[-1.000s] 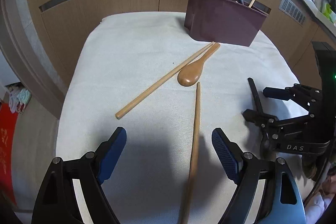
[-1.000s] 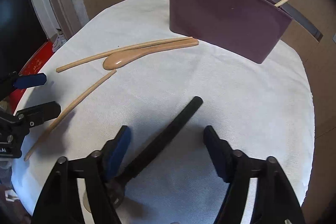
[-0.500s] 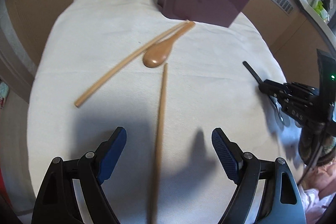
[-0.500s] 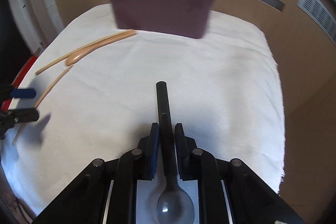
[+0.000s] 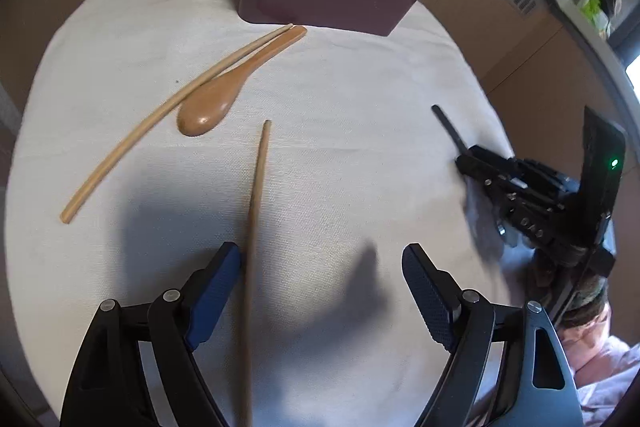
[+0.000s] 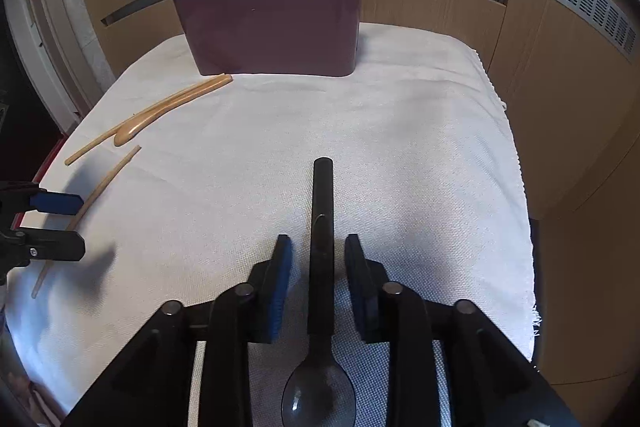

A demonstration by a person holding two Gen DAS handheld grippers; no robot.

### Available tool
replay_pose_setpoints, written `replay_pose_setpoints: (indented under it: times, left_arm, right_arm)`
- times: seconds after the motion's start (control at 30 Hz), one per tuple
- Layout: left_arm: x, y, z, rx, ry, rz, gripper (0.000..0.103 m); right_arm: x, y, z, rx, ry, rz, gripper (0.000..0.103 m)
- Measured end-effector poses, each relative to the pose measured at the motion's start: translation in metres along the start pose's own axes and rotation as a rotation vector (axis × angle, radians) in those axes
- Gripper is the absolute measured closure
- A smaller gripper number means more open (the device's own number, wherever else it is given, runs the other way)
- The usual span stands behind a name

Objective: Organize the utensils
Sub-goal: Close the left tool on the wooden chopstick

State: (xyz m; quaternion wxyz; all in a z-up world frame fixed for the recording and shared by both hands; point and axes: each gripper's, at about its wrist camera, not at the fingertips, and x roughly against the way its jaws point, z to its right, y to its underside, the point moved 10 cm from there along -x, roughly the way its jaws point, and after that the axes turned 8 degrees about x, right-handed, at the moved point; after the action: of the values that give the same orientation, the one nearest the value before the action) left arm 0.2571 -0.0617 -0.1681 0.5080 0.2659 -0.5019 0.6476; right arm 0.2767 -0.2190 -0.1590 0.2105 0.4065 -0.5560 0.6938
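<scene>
The right tool (image 6: 318,259) has just opened a bit around the black spoon (image 6: 322,227), low middle, pads not touching; it could slip. The left tool (image 5: 320,291) is open over a chopstick (image 5: 256,211), which might roll.

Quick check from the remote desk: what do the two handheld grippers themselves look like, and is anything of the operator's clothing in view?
Both are black linkage frames with silver pivot pins. The left gripper and the right gripper carry blue ribbed pads. Seen from the left wrist view, the right unit has white lettering, too blurred to read, and a tall black housing with a lit green light. A pale pink sleeve shows at the lower right.
</scene>
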Motion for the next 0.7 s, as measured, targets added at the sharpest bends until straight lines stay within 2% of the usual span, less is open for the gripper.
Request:
replay_pose_setpoints:
  times: [0.07,0.1,0.13,0.23,0.4,0.6,0.7]
  left_arm:
    - [0.003,0.003,-0.009,-0.032,-0.068,-0.003,0.024]
    - [0.005,0.004,-0.014,-0.037,-0.091,-0.003,0.029]
    - [0.008,0.005,-0.02,-0.036,-0.107,-0.005,0.037]
    - [0.012,0.009,-0.034,-0.014,-0.121,-0.02,0.059]
    - [0.003,0.002,-0.031,-0.091,-0.192,-0.024,0.081]
    - [-0.009,-0.01,-0.016,-0.225,-0.258,-0.094,0.096]
    - [-0.007,-0.017,-0.011,-0.241,-0.276,-0.053,0.098]
  right_arm:
    - [0.0,0.0,-0.002,0.007,-0.005,0.006,0.061]
    - [0.0,0.001,-0.003,0.012,-0.004,0.009,0.059]
    - [0.0,0.001,-0.004,0.021,0.003,0.011,0.054]
    - [0.0,0.001,-0.007,0.041,0.021,0.014,0.051]
    - [-0.001,0.0,-0.007,0.043,0.02,0.014,0.05]
    - [-0.002,0.001,-0.006,0.044,0.027,0.015,0.048]
    - [-0.001,0.0,-0.005,0.039,0.014,0.016,0.048]
